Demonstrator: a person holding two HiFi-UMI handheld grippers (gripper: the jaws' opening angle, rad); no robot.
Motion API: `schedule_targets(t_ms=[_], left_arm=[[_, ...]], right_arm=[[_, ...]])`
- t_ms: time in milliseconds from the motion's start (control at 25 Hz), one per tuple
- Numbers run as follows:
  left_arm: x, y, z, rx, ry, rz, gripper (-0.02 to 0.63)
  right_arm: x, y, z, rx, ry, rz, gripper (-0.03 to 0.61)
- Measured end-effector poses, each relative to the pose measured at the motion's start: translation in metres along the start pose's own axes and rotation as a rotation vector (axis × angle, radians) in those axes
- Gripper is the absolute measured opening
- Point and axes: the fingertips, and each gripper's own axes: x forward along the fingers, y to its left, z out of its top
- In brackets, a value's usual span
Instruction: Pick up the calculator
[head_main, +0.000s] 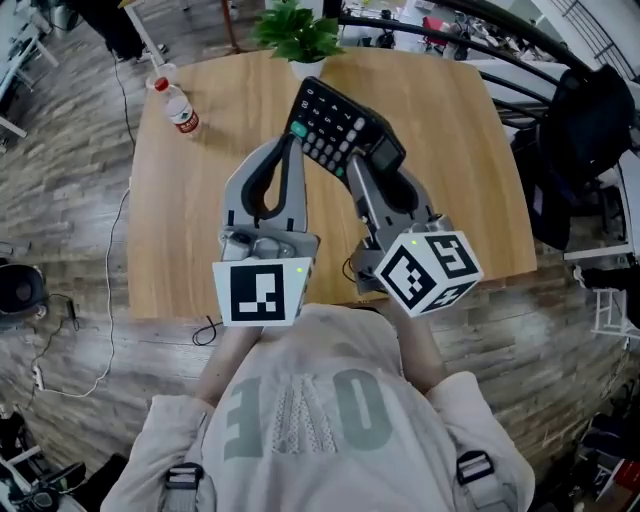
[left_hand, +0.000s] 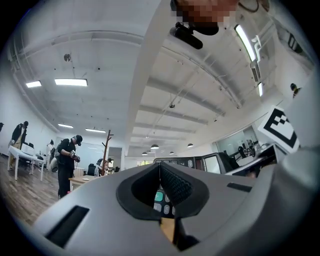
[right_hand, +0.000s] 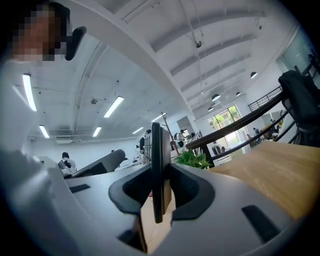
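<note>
The black calculator (head_main: 335, 125) hangs tilted above the wooden table (head_main: 200, 230), keys facing up in the head view. My right gripper (head_main: 352, 165) is shut on its lower right edge; in the right gripper view the calculator (right_hand: 156, 165) stands edge-on, pinched between the pads of that gripper (right_hand: 159, 200). My left gripper (head_main: 291, 138) is beside it with its tips together at the calculator's left corner. In the left gripper view the pads of the left gripper (left_hand: 160, 170) meet, and a few calculator keys (left_hand: 160, 200) show through the gap below them.
A water bottle (head_main: 177, 108) lies at the table's far left. A potted plant (head_main: 298, 35) stands at the far edge, its leaves (right_hand: 192, 160) behind the calculator. A dark jacket (head_main: 590, 120) hangs right of the table. People stand far off in the room.
</note>
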Motion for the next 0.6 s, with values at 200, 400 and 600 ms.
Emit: schedule_targets(t_ms=[200, 400, 600], left_arm=[[0.002, -0.003, 0.0, 0.018, 0.001, -0.01, 0.008], [0.004, 0.0, 0.003, 0.026, -0.004, -0.013, 0.008], [0.002, -0.006, 0.006, 0.029, -0.006, -0.037, 0.008]], right_arm=[[-0.013, 0.012, 0.001, 0.011, -0.044, -0.027, 0.104], [-0.019, 0.01, 0.003, 0.009, -0.06, -0.053, 0.104], [-0.025, 0.008, 0.008, 0.01, -0.085, -0.066, 0.104]])
